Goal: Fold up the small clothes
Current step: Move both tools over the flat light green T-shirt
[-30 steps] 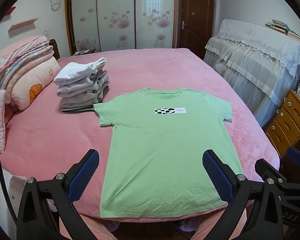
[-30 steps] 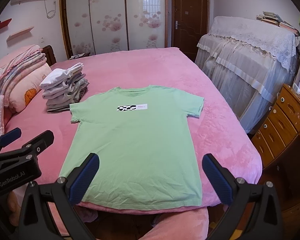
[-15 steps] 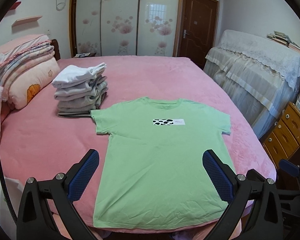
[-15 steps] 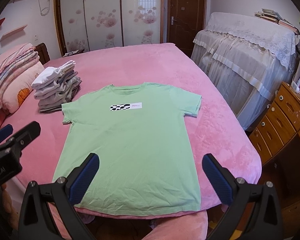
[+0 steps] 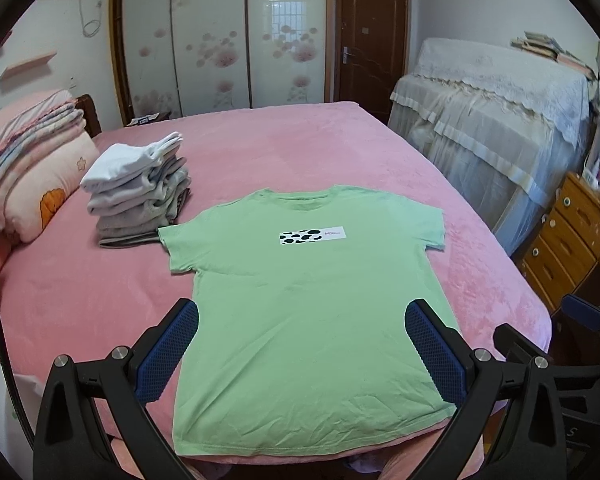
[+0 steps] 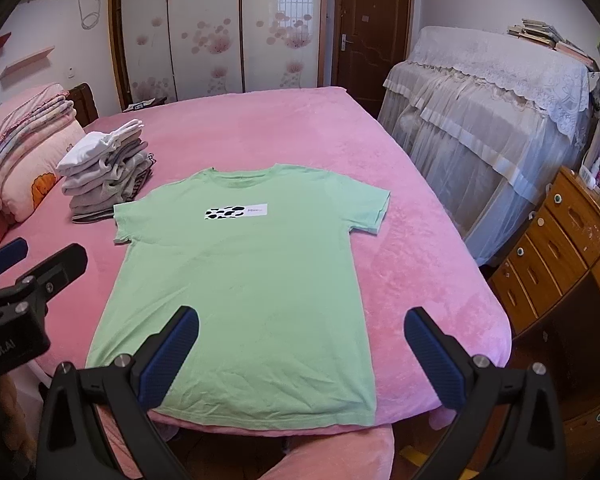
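Observation:
A light green T-shirt (image 5: 312, 300) (image 6: 252, 280) with a black-and-white chest label lies flat and face up on the pink bed (image 5: 80, 292) (image 6: 412, 264), hem toward me, both sleeves spread. My left gripper (image 5: 302, 354) hovers open above the hem end, holding nothing. My right gripper (image 6: 300, 356) is also open and empty above the hem, further right. At the left edge of the right wrist view the left gripper (image 6: 20, 264) appears from the side.
A stack of folded grey and white clothes (image 5: 138, 192) (image 6: 106, 176) sits by the shirt's left sleeve. Pillows and quilts (image 5: 32, 168) lie far left. A lace-covered piece of furniture (image 5: 500, 128) and a wooden drawer chest (image 6: 556, 256) stand right of the bed.
Both grippers have risen and tilted up a little, so the shirt and bed sit lower in both views. The shirt has not moved. Both stay open.

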A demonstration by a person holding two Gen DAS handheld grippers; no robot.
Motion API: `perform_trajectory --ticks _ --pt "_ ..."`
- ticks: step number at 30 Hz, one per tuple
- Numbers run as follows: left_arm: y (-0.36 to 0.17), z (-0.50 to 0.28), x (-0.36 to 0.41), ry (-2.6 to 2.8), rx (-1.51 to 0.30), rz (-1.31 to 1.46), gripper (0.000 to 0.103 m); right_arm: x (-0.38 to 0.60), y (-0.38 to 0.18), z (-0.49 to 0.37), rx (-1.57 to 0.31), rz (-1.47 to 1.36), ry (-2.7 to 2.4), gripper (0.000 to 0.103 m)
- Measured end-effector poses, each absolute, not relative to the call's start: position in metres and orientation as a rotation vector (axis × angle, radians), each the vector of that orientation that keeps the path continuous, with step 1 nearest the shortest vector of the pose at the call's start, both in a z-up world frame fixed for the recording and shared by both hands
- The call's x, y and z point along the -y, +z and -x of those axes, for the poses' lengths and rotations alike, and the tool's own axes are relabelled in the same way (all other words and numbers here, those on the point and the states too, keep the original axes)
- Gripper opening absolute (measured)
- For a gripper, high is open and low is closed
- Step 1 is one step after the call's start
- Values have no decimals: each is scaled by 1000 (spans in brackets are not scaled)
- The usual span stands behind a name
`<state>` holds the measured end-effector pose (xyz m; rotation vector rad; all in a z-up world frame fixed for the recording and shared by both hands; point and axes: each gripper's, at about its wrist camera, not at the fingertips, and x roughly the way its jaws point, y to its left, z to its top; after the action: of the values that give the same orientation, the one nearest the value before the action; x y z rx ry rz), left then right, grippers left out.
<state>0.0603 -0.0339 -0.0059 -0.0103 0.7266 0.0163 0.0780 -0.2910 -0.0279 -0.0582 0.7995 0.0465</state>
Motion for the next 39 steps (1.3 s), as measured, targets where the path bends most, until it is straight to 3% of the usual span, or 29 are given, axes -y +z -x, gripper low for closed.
perform_trajectory --ticks 6,15,24,39 --pt "-12 -94 50 -29 -778 3 103 321 -35 -94 -806 -2 5 102" --pt "-36 -144 75 -32 -809 -4 103 347 -53 -128 -837 -18 -21 87" --pt "-51 -158 78 -48 -875 57 103 344 -53 -141 -812 -22 28 87" --pt "-33 -120 50 14 -849 105 103 323 -28 -127 -761 12 48 87"
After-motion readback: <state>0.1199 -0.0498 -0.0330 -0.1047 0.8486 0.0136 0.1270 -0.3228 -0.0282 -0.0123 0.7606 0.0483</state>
